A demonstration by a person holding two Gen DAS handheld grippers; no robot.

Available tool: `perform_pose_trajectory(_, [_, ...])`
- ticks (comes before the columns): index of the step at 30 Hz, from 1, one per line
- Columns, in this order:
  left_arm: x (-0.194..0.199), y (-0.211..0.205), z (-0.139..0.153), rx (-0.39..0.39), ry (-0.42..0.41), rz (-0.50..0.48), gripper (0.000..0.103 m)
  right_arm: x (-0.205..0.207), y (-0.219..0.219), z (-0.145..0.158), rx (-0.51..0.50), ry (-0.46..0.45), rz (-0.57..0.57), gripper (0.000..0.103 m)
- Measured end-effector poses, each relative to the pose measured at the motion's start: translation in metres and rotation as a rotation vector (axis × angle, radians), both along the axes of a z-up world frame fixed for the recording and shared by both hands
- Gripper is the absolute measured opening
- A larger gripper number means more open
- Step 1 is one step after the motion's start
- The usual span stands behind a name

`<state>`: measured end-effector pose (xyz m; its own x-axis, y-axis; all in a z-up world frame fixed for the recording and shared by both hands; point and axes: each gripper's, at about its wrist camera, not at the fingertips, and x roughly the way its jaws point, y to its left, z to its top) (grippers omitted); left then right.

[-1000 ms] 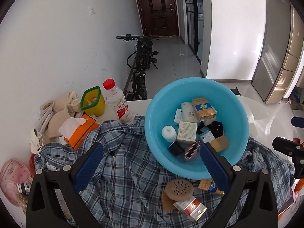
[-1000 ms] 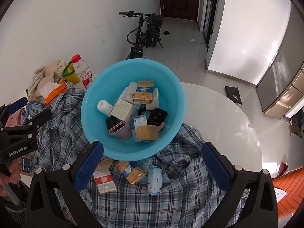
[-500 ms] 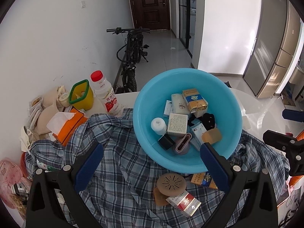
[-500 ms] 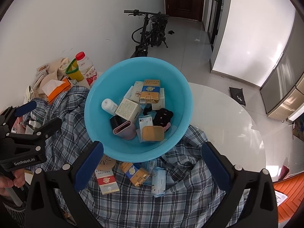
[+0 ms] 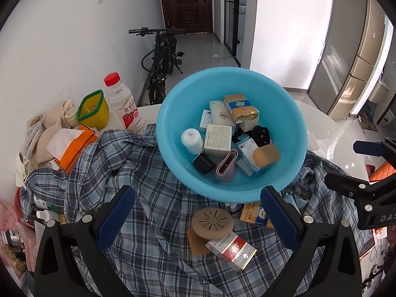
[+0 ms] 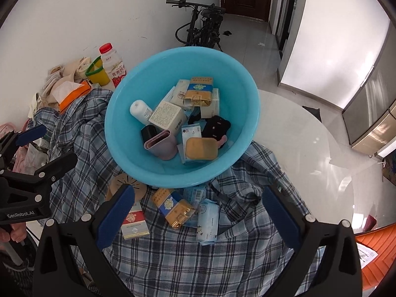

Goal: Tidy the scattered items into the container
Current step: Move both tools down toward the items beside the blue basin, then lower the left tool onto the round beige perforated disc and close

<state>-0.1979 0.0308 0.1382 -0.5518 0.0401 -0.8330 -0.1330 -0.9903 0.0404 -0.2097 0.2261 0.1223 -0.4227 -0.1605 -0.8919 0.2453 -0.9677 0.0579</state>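
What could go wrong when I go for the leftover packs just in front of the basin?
The red-and-white pack, brown disc and blue-gold pack lie on the loose plaid shirt, so open fingers may pinch cloth along with an item. The blue basin also sits on that shirt; tugging the fabric could tip it. The blue-gold pack and tissue packet lie close together, risking a double grab.

You had the light-blue basin [image 6: 123, 133] sitting on the crumpled plaid shirt [image 6: 173, 259], already loaded with small boxes, a white bottle [image 6: 139, 109], a mauve open-ended case [image 6: 160, 146], a tan pad [image 6: 201, 148] and a black item. Still outside it, on the shirt just below its near rim, lay a red-and-white pack [image 6: 133, 222], a gold-and-blue pack [image 6: 173, 206], a pale-blue tissue packet [image 6: 207, 220] and a round tan disc [image 5: 212, 222], partly tucked under the basin.
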Motion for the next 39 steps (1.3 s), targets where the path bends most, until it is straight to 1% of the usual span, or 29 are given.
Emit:
perform_pose_trajectory(5, [0.000,-0.003,-0.037,0.005,-0.075,0.010,0.103,0.005,0.001,-0.028,-0.006,-0.047,0.001,0.102])
perform_pose_trajectory(9, [0.001,-0.008,-0.065,0.014,-0.120,0.024,0.103,0.011,-0.002,-0.048,0.021,-0.053,0.013,0.102])
perform_pose_trajectory(12, [0.003,-0.010,-0.087,0.019,-0.161,0.026,0.103,0.016,-0.002,-0.065,-0.001,-0.081,0.021,0.102])
perform_pose_trajectory(18, [0.007,-0.015,-0.120,0.024,-0.217,0.037,0.103,0.023,-0.003,-0.098,-0.007,-0.125,0.020,0.102])
perform_pose_trajectory(23, [0.009,-0.019,-0.134,0.024,-0.242,0.051,0.103,0.025,-0.004,-0.115,0.005,-0.154,0.030,0.102])
perform_pose_trajectory(31, [0.003,-0.008,-0.138,0.021,-0.248,0.027,0.103,0.022,0.002,-0.117,0.000,-0.150,0.014,0.102])
perform_pose_trajectory(39, [-0.012,0.017,-0.159,0.012,-0.297,-0.024,0.103,0.016,0.006,-0.121,-0.003,-0.164,0.007,0.102])
